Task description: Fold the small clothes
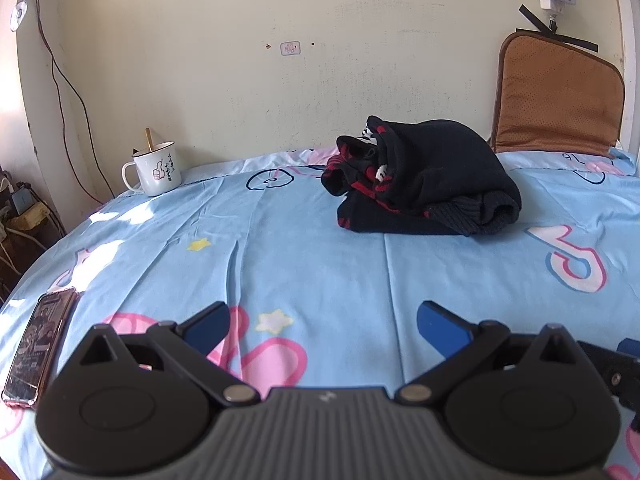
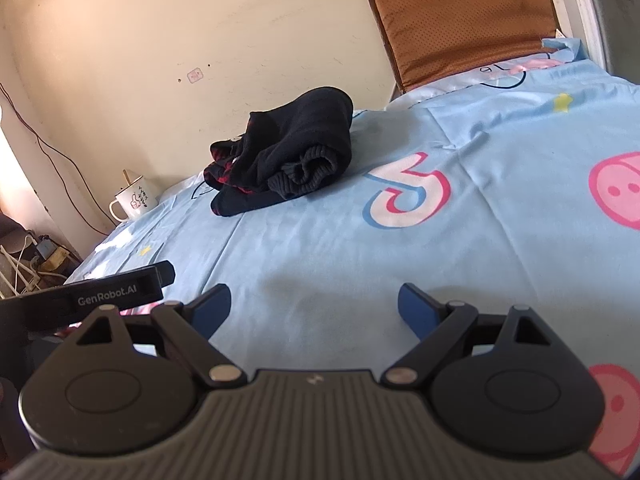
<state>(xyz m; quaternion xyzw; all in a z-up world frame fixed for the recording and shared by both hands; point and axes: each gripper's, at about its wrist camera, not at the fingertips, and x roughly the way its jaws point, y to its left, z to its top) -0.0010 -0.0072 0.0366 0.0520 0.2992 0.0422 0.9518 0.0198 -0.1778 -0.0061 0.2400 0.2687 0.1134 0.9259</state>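
A small black sweater with red pattern (image 1: pixel 424 180) lies bunched on the far part of the light blue bedsheet (image 1: pixel 320 256), near the wall. It also shows in the right wrist view (image 2: pixel 288 156), with a ribbed cuff facing me. My left gripper (image 1: pixel 323 322) is open and empty, low over the sheet, well short of the sweater. My right gripper (image 2: pixel 314 304) is open and empty, also over the sheet in front of the sweater. The left gripper's body (image 2: pixel 100 298) shows at the left of the right wrist view.
A white enamel mug (image 1: pixel 154 172) with a stick in it stands at the far left of the bed. A phone (image 1: pixel 38 344) lies at the left edge. A brown cushion (image 1: pixel 560 96) leans on the wall at the right. Cables and clutter (image 1: pixel 20 216) lie beyond the left edge.
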